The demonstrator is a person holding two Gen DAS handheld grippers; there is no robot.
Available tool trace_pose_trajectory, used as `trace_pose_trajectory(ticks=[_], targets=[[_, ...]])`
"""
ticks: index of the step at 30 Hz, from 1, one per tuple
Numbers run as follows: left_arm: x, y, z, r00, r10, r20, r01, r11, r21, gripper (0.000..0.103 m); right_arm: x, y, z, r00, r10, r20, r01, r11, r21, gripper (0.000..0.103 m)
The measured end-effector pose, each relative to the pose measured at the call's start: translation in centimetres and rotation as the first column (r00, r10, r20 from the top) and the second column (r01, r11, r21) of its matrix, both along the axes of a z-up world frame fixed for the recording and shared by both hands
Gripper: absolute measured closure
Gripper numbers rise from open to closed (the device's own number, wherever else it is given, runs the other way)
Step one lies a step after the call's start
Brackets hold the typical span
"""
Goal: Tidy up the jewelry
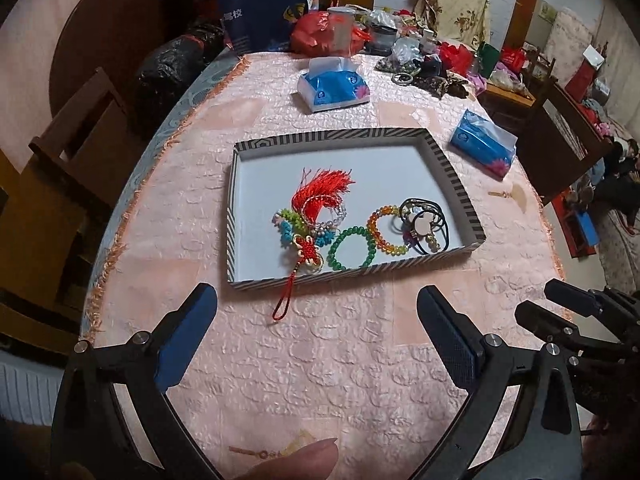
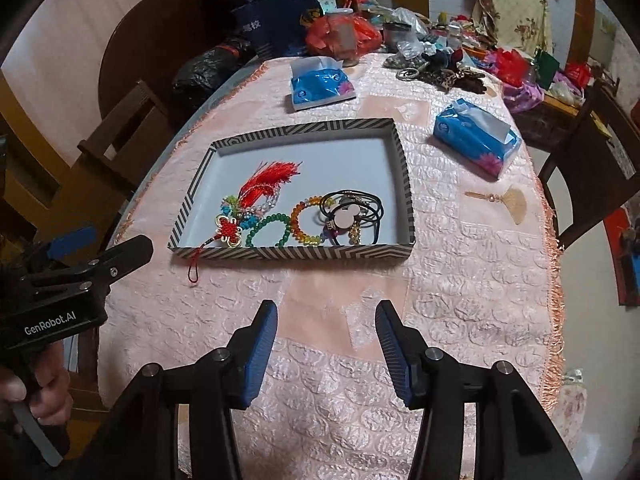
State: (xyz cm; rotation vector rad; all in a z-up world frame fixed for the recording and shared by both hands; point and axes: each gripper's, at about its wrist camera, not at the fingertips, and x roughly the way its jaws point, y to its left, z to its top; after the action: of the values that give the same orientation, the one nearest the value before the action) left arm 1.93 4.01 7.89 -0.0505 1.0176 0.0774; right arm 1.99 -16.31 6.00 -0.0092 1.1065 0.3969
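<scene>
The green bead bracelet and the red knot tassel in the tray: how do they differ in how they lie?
The green bead bracelet lies wholly inside the tray; the red knot tassel hangs its cord loop over the near wall onto the tablecloth. The bracelet is a closed ring; the tassel is stretched out long. Both lie near the tray's front wall.

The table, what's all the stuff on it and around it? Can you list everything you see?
tray: one, white inside with a black-and-white striped rim, middle of the table
red tassel charm: one, red, in the tray, its cord hanging over the front rim
green bead bracelet: one, green, in the tray near the front
rainbow bead bracelet: one, orange, yellow and green, right of the green one
black hair ties: a few, black, tray's right end
tissue packs: two, blue, behind and right of the tray
tablecloth: one, pink, covers the table
left gripper: one, black with blue pads, open, empty
right gripper: one, same colours, open, empty
</scene>
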Motion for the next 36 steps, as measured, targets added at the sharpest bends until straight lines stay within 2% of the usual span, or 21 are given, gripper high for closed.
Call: trace_pose_trajectory(ticks=[17, 21, 29, 36], targets=[[-0.3, -0.3, 0.0, 1.0, -0.008, -0.005, 0.008, 1.0, 0.002, 0.003, -0.8, 0.4, 0.8, 1.0, -0.003, 0.011, 0.003, 1.0, 0.003, 0.053], [-0.3, -0.3, 0.1, 1.0, -0.01, -0.005, 0.01, 1.0, 0.002, 0.003, -0.9, 0.6, 1.0, 1.0, -0.004, 0.016, 0.004, 1.0, 0.003, 0.047], [-0.2, -0.4, 0.0, 1.0, -0.011, -0.005, 0.011, 1.0, 0.003, 0.003, -1.0, 0.8, 1.2, 1.0, -0.003, 0.019, 0.003, 1.0, -0.002, 0.047], [-0.3, -0.4, 0.1, 1.0, -0.017, 0.006, 0.017, 1.0, -0.01, 0.003, -1.0, 1.1, 1.3, 1.0, -0.008, 0.019, 0.008, 1.0, -0.01, 0.042]])
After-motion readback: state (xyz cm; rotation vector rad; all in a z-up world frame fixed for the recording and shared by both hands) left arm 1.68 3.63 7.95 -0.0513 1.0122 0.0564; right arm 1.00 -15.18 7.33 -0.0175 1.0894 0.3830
